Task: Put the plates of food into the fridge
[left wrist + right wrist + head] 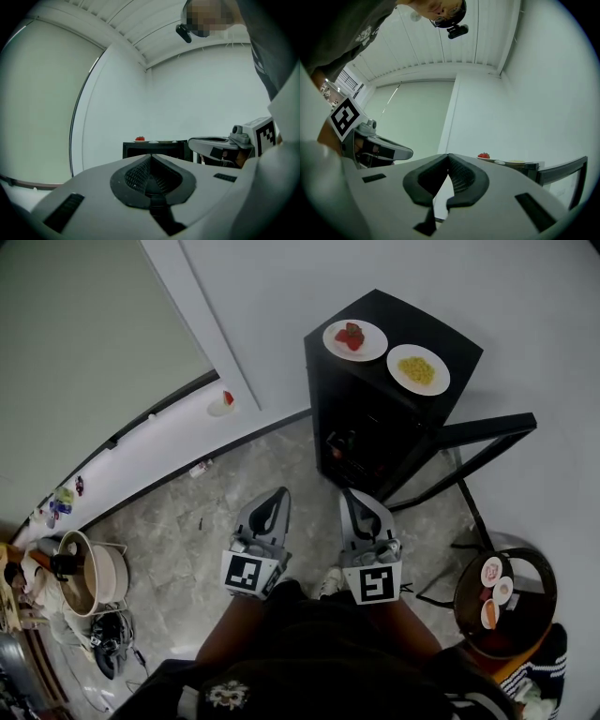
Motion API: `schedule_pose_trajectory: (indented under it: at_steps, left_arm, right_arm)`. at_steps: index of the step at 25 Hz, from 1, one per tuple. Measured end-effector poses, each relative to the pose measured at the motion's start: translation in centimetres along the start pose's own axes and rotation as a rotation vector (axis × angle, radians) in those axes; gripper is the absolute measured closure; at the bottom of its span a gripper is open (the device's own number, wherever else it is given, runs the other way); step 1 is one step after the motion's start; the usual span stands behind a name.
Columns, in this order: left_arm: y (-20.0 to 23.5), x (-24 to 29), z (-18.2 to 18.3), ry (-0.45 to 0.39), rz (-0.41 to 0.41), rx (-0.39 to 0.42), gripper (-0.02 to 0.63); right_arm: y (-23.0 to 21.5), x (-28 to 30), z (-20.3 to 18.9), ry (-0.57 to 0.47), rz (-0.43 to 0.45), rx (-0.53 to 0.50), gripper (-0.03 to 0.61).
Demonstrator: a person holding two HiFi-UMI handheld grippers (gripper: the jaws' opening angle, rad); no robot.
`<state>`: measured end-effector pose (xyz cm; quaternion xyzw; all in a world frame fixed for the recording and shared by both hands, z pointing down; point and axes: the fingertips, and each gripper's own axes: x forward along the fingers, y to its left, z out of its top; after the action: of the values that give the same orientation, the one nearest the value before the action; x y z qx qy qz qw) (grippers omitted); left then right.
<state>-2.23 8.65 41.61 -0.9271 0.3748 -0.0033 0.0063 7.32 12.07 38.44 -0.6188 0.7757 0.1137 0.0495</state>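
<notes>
Grey marbled floor [197, 549] meets white walls, and a small black fridge [375, 418] stands in the corner with its door [483, 439] swung open to the right. Both plates sit side by side on the fridge top, not inside it. The plate of red food [354, 339] is nearer the left edge and the plate of yellow food [418, 369] is just to its right.

The person stands a little way back from the fridge with both tools held out level and side by side. The left gripper [277, 495] points toward the fridge front. Its fingers [138, 176] are clenched tip to tip with nothing between them. The right gripper [351, 495] is in the same state, fingers [461, 178] pressed together and empty, and tilts slightly upward. Neither tool touches the fridge or a plate.

At the lower right a round dark surface [525, 615] carries three small dishes. A pale pot [94, 573] stands on the floor at the far left.
</notes>
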Motion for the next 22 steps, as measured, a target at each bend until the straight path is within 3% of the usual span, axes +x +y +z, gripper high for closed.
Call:
schedule_pose_trajectory:
  at_steps: [4, 8, 22]
  left_arm:
    - [-0.1, 1.7, 0.5, -0.011, -0.029, -0.008, 0.592]
    - [0.4, 3.5, -0.2, -0.004, -0.073, 0.005, 0.592]
    - [6.6, 12.8, 0.1, -0.027, -0.246, -0.008, 0.592]
  right_arm:
    - [-0.9, 0.6, -0.9, 0.052, 0.011, -0.074, 0.555]
    - [-1.9, 1.8, -0.9, 0.012, -0.055, -0.007, 0.555]
    - [-4.6, 10.5, -2.7, 0.062, -0.190, -0.075, 0.555]
